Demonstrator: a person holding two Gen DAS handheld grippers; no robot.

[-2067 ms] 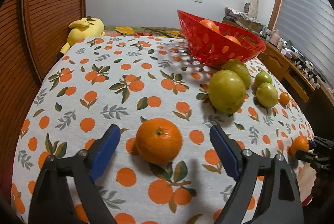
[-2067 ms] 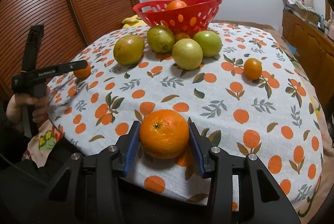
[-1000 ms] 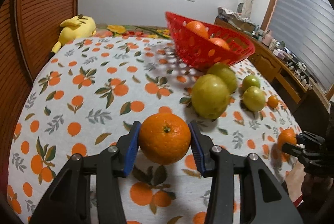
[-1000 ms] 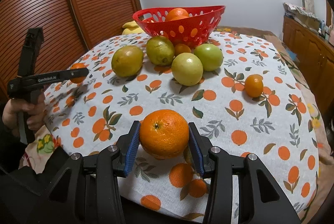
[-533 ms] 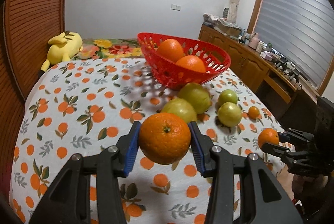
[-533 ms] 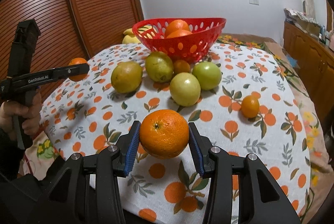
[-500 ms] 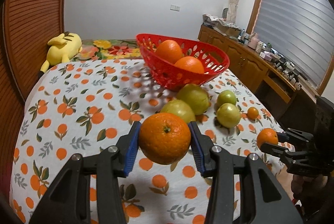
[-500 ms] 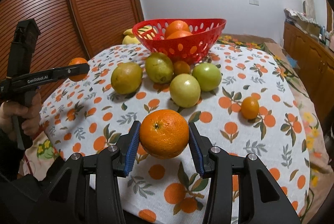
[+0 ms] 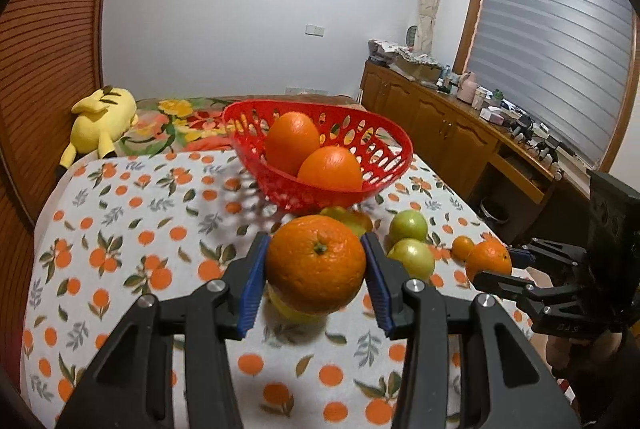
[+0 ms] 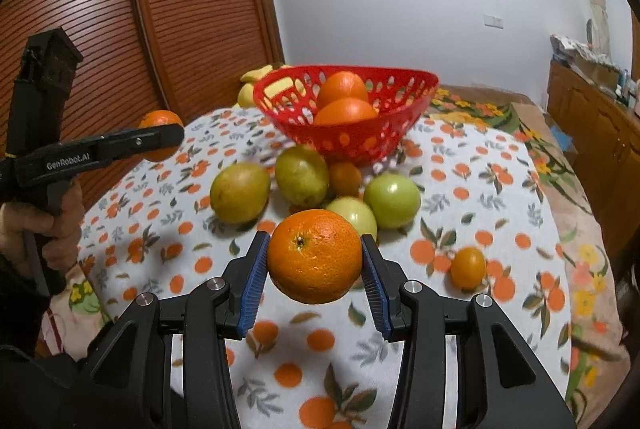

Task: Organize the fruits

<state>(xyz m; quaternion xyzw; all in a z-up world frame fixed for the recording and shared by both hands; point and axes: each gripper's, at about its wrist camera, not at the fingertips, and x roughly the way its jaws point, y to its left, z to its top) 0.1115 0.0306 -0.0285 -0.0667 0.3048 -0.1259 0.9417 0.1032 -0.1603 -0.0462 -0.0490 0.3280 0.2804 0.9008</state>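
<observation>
My left gripper [image 9: 316,269] is shut on an orange [image 9: 316,267], held in the air above the table. My right gripper [image 10: 314,257] is shut on a second orange [image 10: 314,256], also lifted off the cloth. A red basket [image 9: 384,185] [image 10: 372,139] stands at the far side with two oranges [image 9: 330,169] [image 10: 345,109] inside. In front of it lie two yellow-green pears [image 10: 239,192], two green round fruits [image 10: 392,201] [image 9: 409,227] and small oranges [image 10: 468,267] [image 9: 463,248]. In the left wrist view the right gripper [image 9: 490,263] with its orange shows at the right; in the right wrist view the left gripper [image 10: 160,141] shows at the left.
The table carries an orange-patterned cloth [image 9: 132,229]. A yellow plush toy [image 9: 102,119] lies beyond the table's far left. Wooden slatted doors [image 10: 180,21] rise on the left, and a wooden sideboard [image 9: 460,133] with clutter runs along the right wall. A hand [image 10: 48,229] grips the left tool.
Both grippers have risen with their oranges and come closer to the basket. The left one closed on its orange about two seconds ago, and the basket's inside now shows.
</observation>
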